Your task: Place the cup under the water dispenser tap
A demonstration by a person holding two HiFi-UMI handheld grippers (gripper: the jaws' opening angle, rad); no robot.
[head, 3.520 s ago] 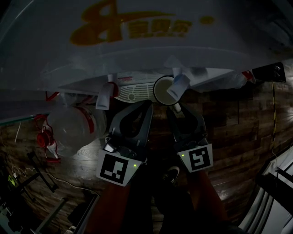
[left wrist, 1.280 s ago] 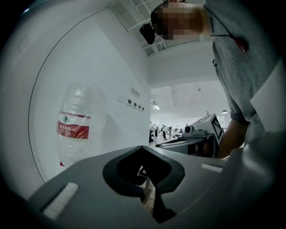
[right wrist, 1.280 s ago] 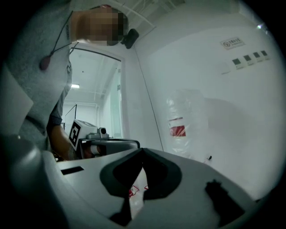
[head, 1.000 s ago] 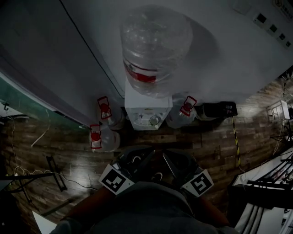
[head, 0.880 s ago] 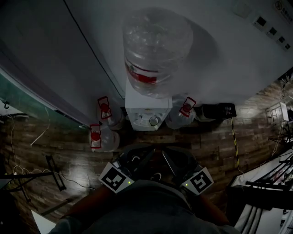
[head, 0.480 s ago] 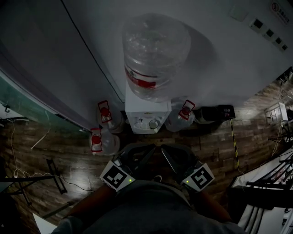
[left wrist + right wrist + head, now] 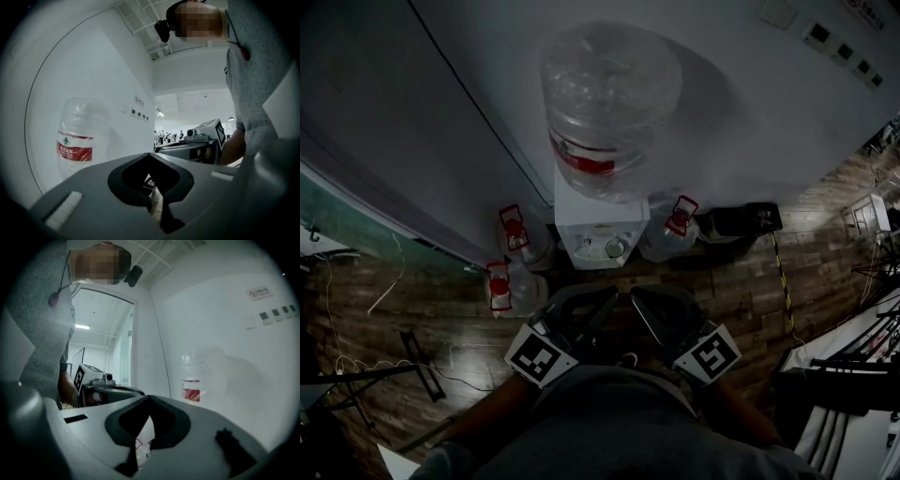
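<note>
The white water dispenser stands against the wall with a big clear bottle on top. A small round cup shows from above on its front ledge, dim and small. My left gripper and right gripper are held side by side close to the person's body, a short way back from the dispenser. Both are shut with nothing in them. In the left gripper view the shut left gripper points level, with the bottle to its left. In the right gripper view the bottle is beyond the shut right gripper.
Spare bottles with red caps sit on the wood floor on both sides of the dispenser. A black box lies at its right. Cables trail over the floor at the left. Wall sockets are at the upper right.
A few seconds ago the right gripper was at the cup under the tap; both grippers now sit back near the body. Over the last second only the view has shifted slightly.
</note>
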